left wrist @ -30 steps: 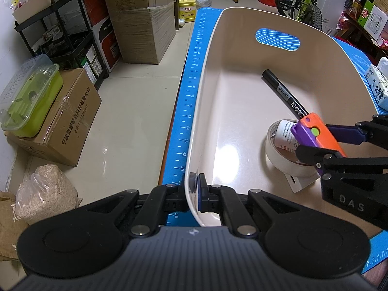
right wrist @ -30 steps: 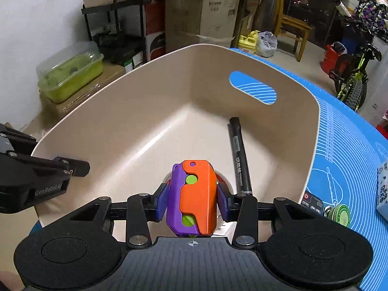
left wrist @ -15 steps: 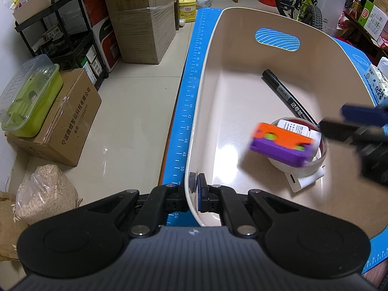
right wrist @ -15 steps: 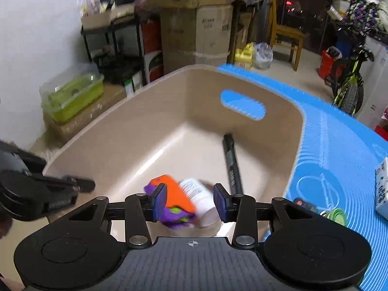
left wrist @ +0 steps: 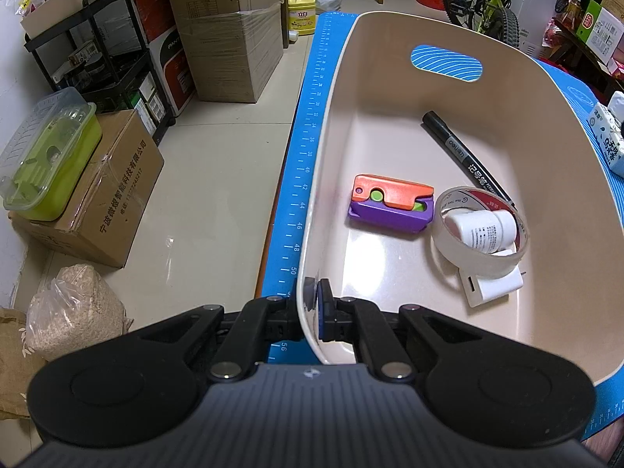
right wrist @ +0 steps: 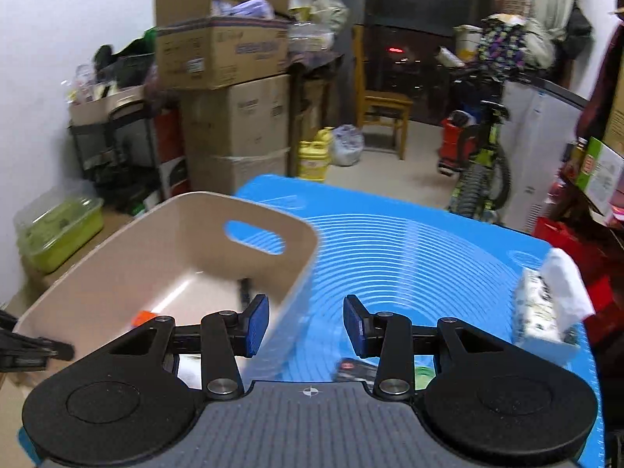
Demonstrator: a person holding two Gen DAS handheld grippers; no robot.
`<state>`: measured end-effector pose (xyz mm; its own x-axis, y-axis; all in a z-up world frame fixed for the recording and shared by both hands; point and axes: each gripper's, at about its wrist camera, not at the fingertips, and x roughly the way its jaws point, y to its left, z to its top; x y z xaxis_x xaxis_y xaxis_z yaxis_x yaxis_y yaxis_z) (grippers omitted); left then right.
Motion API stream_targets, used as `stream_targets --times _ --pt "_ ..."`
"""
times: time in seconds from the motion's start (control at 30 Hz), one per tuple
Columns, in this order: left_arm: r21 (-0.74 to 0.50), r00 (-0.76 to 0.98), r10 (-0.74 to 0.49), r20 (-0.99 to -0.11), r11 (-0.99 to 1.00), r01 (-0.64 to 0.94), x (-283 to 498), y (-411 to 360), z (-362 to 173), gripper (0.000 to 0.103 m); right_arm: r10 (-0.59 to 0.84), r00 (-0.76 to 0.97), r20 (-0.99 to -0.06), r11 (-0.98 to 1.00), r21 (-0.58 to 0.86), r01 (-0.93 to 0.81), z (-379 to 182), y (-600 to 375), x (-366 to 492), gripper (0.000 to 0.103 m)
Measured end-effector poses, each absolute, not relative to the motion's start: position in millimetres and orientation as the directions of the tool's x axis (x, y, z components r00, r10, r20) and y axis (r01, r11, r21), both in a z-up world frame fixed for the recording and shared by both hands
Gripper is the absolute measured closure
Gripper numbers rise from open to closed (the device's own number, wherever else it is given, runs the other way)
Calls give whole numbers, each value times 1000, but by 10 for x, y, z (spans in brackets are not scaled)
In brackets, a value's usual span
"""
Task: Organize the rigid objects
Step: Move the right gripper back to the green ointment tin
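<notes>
A beige bin (left wrist: 546,124) stands on a blue mat (left wrist: 308,148). My left gripper (left wrist: 314,312) is shut on the bin's near rim, one pad on each side of the wall. On the bin's floor lie an orange and purple toy (left wrist: 392,202), a black marker (left wrist: 464,156), a tape roll (left wrist: 479,265) with a white bottle (left wrist: 483,230) inside its ring, and a white adapter (left wrist: 491,288). My right gripper (right wrist: 306,325) hangs open beside the bin (right wrist: 156,249), over the mat (right wrist: 409,257), with nothing between its pads.
A tissue pack (right wrist: 546,304) lies on the mat at the right. A small dark object (right wrist: 353,368) sits just under the right gripper. Left of the table are cardboard boxes (left wrist: 230,39), a green lidded box (left wrist: 46,156) and a sack (left wrist: 74,308) on the floor.
The right gripper let go of the orange and purple toy, which dropped onto the bin's floor beside the tape roll. It then rose and swung right, out of the bin. The left gripper kept still.
</notes>
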<state>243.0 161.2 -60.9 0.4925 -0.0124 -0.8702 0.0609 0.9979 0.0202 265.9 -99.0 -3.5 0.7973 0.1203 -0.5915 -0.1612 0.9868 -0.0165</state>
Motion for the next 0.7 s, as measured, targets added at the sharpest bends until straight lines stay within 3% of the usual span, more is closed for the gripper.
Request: stream_targets --times 0.7 --pt "22 492 -11 -870 998 61 2432 1608 -606 95 -34 705 -709 999 -34 15 -997 -1843 2986 52"
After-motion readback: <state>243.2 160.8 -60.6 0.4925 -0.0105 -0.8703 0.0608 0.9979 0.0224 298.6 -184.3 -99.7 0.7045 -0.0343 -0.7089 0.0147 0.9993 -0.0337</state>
